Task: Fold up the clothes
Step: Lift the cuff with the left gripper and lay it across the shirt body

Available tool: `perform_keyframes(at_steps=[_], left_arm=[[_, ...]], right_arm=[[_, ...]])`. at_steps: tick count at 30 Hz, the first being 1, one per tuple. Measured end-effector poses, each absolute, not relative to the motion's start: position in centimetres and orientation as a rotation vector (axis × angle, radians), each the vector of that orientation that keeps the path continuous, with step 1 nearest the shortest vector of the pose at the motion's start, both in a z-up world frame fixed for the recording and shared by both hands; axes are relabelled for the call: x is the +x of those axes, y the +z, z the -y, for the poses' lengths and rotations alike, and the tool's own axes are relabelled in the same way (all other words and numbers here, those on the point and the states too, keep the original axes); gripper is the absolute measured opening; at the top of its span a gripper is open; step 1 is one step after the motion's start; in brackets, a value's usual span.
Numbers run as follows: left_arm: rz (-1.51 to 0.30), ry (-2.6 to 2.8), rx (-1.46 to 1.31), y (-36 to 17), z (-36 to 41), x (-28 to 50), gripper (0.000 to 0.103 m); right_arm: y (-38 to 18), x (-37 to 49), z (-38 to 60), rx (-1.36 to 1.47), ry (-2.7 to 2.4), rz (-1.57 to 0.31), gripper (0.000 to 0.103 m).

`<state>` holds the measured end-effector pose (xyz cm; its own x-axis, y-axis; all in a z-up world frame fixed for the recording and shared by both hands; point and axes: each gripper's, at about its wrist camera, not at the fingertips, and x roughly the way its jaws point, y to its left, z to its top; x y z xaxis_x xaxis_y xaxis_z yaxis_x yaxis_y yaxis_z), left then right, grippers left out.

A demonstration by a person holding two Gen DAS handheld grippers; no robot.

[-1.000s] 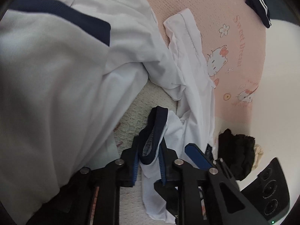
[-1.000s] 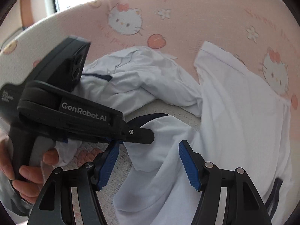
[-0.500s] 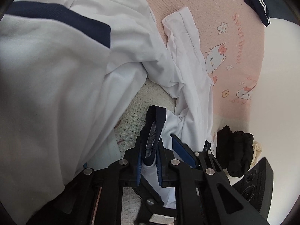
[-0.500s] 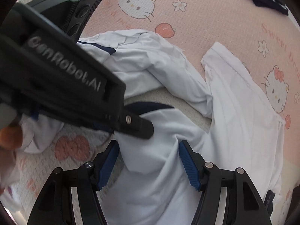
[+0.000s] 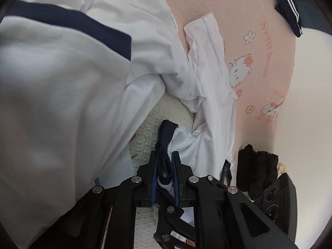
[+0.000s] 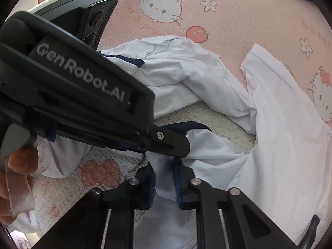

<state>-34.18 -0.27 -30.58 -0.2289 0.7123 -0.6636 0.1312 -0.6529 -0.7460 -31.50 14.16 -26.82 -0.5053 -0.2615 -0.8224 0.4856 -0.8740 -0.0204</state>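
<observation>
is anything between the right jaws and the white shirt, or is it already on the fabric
Nothing visible stands between them. The right gripper has its jaws closed on a fold of the white shirt. The left gripper pinches the shirt's navy-trimmed edge right beside it.

The shirt (image 5: 62,103) is smooth white cloth with navy trim. The blanket (image 6: 238,20) is pink, coarsely woven. Both grippers are matt black plastic.

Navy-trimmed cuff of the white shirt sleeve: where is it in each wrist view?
Left wrist view: navy-trimmed cuff low centre, pinched in the left gripper.
Right wrist view: cuff centre, beside the left gripper.
Shared landmark: hemmed white shirt corner on pink cartoon-cat blanket.
</observation>
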Motion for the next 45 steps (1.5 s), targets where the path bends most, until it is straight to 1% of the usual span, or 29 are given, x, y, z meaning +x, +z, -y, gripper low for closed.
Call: perform_keyframes(at_steps=[1,10,17,23,27,30,36,39,41,42,44,45], left_arm=[[1.009,1.937,-1.626,-30.5,0.4,-34.1,0.011],[1.218,1.848,-1.498,-28.2,3.0,-32.5,0.011],[1.181,1.904,-1.445,-25.6,3.4,-32.0,0.011],[1.177,1.905,-1.422,-24.4,3.7,-31.4,0.011],[1.191,1.889,-1.383,-23.4,3.2,-31.7,0.011],[1.151,1.874,-1.370,-22.4,1.9,-32.7,0.011],[0.960,1.876,-1.384,-20.6,-2.8,-34.2,0.011],[0.914,1.893,-1.404,-20.3,-4.3,-34.4,0.011],[0.884,1.922,-1.431,-20.3,-5.0,-34.6,0.011],[0.860,1.952,-1.465,-20.5,-5.2,-34.9,0.014],[0.820,1.974,-1.546,-21.1,-5.5,-35.5,0.032],[0.804,1.977,-1.583,-21.5,-5.7,-35.7,0.053]], right_arm=[[-26.7,-31.4,-14.2,1.233,-2.372,-0.353,0.008],[-23.3,-30.3,-15.3,1.135,-2.382,-0.237,0.004],[-20.7,-28.5,-15.4,1.083,-2.372,-0.158,0.004],[-19.6,-26.7,-13.4,1.109,-2.382,-0.191,0.004],[-18.4,-26.3,-15.0,1.117,-2.397,-0.081,0.004],[-18.0,-26.2,-17.8,1.141,-2.417,0.067,0.004],[-18.6,-26.6,-23.7,1.192,-2.480,0.339,0.004],[-18.8,-26.7,-26.7,1.216,-2.503,0.477,0.004],[-19.3,-26.7,-27.9,1.259,-2.510,0.525,0.004],[-19.5,-26.7,-28.4,1.276,-2.515,0.558,0.004],[-19.7,-26.4,-29.2,1.285,-2.543,0.611,0.004],[-19.8,-26.1,-29.6,1.282,-2.561,0.636,0.004]])
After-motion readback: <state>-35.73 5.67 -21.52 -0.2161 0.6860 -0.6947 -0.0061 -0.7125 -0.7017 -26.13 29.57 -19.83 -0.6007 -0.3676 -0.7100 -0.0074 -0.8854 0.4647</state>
